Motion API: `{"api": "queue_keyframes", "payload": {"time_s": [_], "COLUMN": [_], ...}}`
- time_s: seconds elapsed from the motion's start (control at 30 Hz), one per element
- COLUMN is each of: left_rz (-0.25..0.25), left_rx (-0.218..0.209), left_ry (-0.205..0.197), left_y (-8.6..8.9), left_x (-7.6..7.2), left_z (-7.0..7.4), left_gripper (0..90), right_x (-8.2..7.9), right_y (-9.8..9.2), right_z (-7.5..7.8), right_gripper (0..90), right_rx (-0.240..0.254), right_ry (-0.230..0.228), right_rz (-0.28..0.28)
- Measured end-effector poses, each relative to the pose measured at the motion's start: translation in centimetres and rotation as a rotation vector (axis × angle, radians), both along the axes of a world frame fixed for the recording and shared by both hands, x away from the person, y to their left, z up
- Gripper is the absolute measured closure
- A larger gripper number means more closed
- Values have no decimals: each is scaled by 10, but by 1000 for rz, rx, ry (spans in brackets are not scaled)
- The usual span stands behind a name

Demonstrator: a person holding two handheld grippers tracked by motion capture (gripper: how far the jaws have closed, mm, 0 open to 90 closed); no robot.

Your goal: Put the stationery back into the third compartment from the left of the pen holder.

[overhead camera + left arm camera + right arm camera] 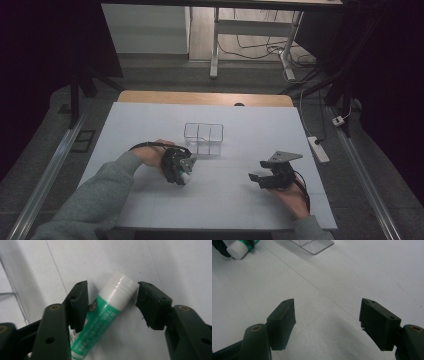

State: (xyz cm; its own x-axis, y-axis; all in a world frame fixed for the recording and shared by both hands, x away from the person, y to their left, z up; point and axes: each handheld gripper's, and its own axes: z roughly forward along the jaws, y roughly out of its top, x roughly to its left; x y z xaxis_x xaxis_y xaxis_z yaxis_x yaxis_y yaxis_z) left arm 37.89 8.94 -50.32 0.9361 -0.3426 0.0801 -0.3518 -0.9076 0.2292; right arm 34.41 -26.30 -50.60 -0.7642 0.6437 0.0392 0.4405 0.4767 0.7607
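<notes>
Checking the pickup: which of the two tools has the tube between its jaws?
The left tool, straddling the green white-capped plastic tube; the right tool stands open over bare table.

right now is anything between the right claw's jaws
No, the right claw has only bare white table between its wide-apart jaws; the glue stick lies far off.

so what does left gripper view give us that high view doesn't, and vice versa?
Left gripper view alone: the printed green label and ridged white cap of the plastic tube lying between the left gripper jaws, one pad at the cap, the other at the label.

High view alone: the clear divided plastic box, the right gripper with jaws apart and nothing between them, and both grey sleeves.

Shared: the tube, the left gripper and the white table cover.
</notes>
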Motion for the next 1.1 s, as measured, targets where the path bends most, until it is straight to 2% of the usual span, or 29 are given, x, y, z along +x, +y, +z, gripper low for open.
{"api": "queue_keyframes", "payload": {"time_s": [0.2,0.33,0.4,0.5,0.77,0.9,1.1], "left_rz": [-47,-49,-39,-16,95,137,203], "left_rx": [-21,-17,-13,-13,-82,-116,-154], "left_ry": [4,10,18,25,27,47,47], "left_y": [3,4,4,6,21,30,40], "left_x": [0,0,1,2,0,-1,-3], "left_z": [0,1,1,1,9,12,16], "left_gripper": [530,611,621,629,639,642,645], "right_x": [0,0,0,0,-1,-1,-1], "right_y": [0,0,1,1,1,0,1], "right_z": [0,0,-1,0,0,0,0], "right_gripper": [284,284,284,283,284,284,285], "right_rx": [-4,-6,-7,-7,-7,-2,-4], "right_ry": [2,1,3,2,-2,-5,-3], "right_rz": [1,2,4,3,1,0,1]}}
